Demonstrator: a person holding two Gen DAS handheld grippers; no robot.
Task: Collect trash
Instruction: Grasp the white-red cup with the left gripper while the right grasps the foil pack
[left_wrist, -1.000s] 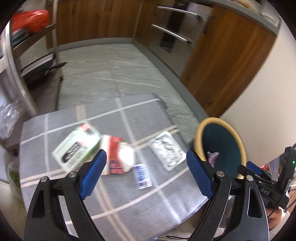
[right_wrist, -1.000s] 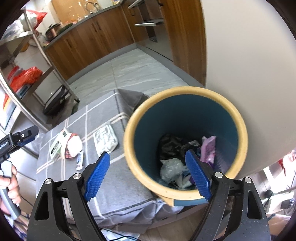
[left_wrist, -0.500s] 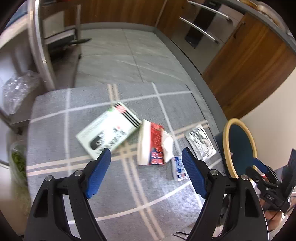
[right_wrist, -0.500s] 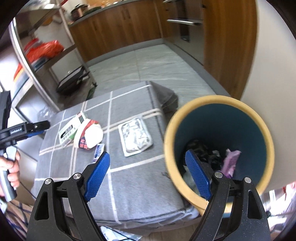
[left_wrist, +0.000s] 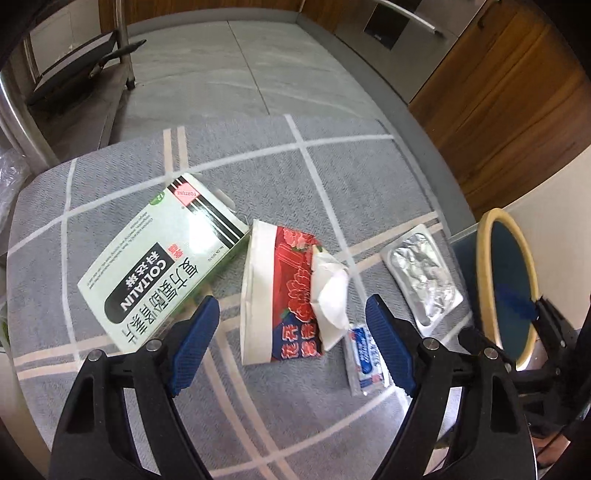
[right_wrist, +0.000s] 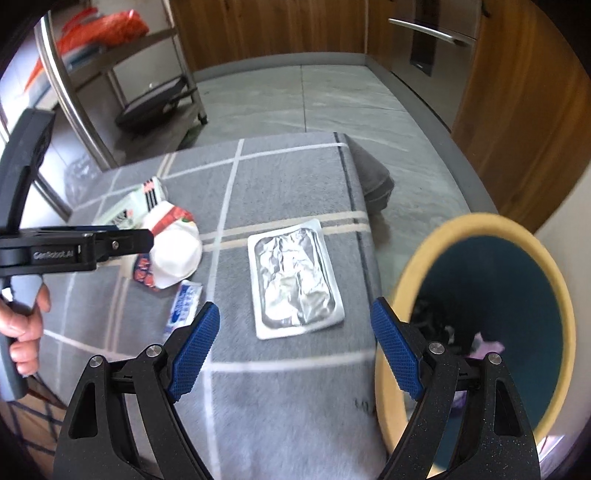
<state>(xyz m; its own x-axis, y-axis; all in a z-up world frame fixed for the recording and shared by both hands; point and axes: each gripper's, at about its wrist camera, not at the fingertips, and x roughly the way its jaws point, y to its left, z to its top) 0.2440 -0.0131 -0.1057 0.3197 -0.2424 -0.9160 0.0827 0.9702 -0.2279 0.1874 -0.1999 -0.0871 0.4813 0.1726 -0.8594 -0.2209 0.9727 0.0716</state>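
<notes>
Left gripper (left_wrist: 291, 328), jaws spread and empty, above the tissue pack (left_wrist: 291, 291); right gripper (right_wrist: 295, 347), jaws spread, above the foil pack (right_wrist: 295, 280) beside the bin (right_wrist: 406, 280).

"COLTALIN" and "FORTUNE" on green medicine box (left_wrist: 162, 266), "GenRobot.AI" on left hand-held gripper (right_wrist: 55, 254)

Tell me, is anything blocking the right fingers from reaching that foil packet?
Nothing visible. The foil packet lies flat on the grey cloth, alone between the open right gripper fingers, with the bin off to its side.
</notes>
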